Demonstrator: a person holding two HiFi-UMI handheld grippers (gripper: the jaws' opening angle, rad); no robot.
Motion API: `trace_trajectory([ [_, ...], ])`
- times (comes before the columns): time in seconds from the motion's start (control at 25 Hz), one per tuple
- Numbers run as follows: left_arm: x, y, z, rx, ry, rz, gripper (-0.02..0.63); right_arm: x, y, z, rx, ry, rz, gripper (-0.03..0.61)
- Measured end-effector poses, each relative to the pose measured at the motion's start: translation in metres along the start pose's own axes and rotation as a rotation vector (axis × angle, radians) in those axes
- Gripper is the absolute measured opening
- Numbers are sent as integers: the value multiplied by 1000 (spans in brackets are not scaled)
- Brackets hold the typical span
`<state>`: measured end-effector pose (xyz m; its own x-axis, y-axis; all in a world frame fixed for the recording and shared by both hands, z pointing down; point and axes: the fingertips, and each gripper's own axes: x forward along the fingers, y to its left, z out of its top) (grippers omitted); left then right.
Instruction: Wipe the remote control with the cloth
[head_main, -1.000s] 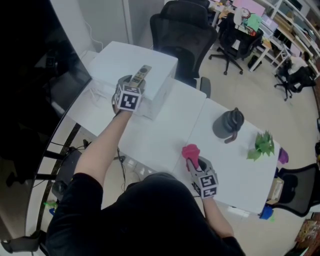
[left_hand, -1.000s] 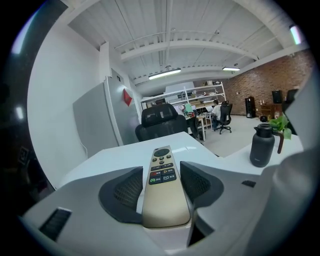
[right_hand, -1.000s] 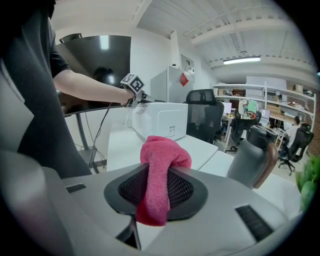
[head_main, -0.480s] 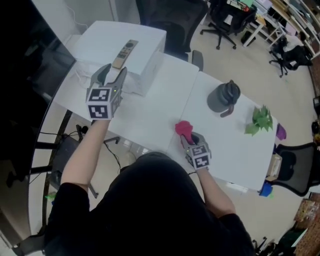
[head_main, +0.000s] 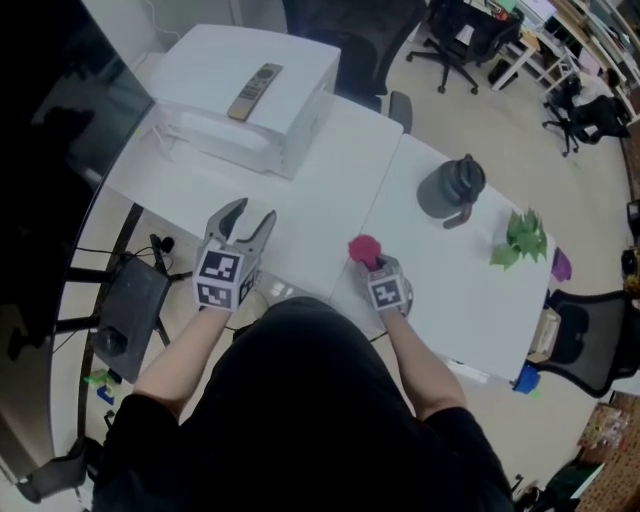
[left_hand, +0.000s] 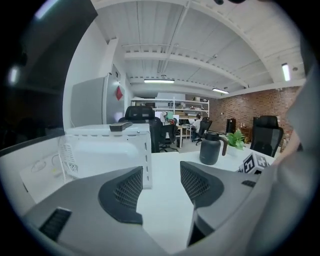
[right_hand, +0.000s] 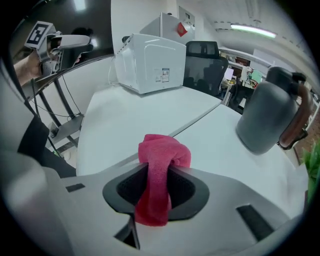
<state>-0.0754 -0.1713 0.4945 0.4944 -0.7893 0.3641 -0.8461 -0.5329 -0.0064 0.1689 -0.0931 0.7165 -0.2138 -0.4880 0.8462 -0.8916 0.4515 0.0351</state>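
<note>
Left tool (head_main: 251, 213) hovers at the near edge of the worktop (head_main: 320, 200), jaws spread wide and empty, tips pointing away from the body. The bare left forearm (head_main: 178, 352) reaches up behind it. Right tool (head_main: 374, 266) is low over that same near edge, jaws opening, pink cloth (head_main: 364, 248) pinched between the pads, right forearm (head_main: 418, 372) tucked in close.

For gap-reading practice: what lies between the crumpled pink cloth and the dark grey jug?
Nothing: bare white tabletop separates crumpled pink cloth and dark grey jug, in head view.

White microwave (head_main: 200, 75) on table (head_main: 330, 190), grey jug (head_main: 450, 190), green plant (head_main: 521, 238), office chairs (head_main: 350, 40)
</note>
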Motion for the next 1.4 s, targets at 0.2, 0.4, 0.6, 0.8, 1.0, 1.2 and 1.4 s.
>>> trace_trajectory([
  [0.2, -9, -8, -18, -32, 20, -7, 239, 0, -2, -2, 5, 7, -5, 150],
  [0.4, -12, -15, -12, -36, -1, -23, 239, -29, -14, 9, 45, -87, -38, 158],
  [0.6, -12, -22, 4, -23, -38, -45, 239, -81, -17, 62, 111, -299, -31, 158],
  [0.8, -12, -34, 27, 7, -81, -75, 239, -133, 6, 130, 79, -481, 21, 158],
  [1.0, -16, -47, 49, 55, -124, -104, 239, -180, 37, 183, 30, -629, 81, 157],
  [1.2, -20, -60, 58, 145, -149, -146, 224, -204, 63, 205, -12, -713, 121, 94],
  [1.4, -25, -67, 57, 158, -150, -159, 149, -206, 80, 208, -41, -730, 158, 37],
])
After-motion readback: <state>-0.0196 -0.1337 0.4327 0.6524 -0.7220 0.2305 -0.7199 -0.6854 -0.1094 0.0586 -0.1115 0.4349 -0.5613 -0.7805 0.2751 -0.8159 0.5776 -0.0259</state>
